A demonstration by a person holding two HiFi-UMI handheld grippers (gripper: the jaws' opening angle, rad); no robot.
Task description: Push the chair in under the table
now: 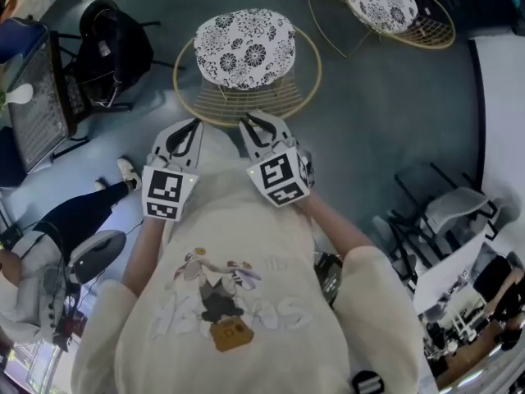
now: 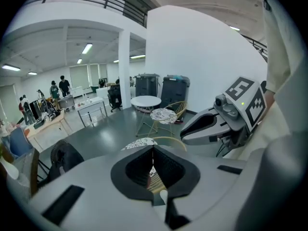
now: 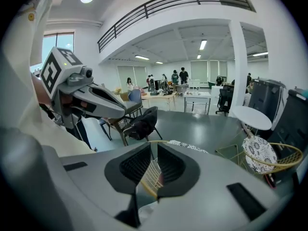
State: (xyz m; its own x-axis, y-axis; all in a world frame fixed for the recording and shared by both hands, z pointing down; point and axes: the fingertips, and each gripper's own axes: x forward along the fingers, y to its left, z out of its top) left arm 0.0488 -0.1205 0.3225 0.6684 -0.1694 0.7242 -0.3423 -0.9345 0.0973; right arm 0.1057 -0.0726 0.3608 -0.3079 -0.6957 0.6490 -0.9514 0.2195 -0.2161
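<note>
A gold wire chair (image 1: 246,105) with a black-and-white patterned cushion (image 1: 244,48) stands on the grey floor straight ahead of me. Both grippers point down at its near rim. My left gripper (image 1: 190,125) hovers just short of the rim, jaws shut with nothing in them. My right gripper (image 1: 251,122) is at the rim, its jaws a narrow slit apart, and the chair's wires show through the gap. I cannot tell whether it touches. A round white table (image 2: 146,101) stands farther off, with a second matching chair (image 2: 166,115) at it.
The second patterned chair (image 1: 385,2) is at the far right. A black chair with a dark bag (image 1: 111,43) stands far left by a desk. A seated person (image 1: 74,220) is on my left, stacked folding chairs (image 1: 447,212) and a white wall on my right.
</note>
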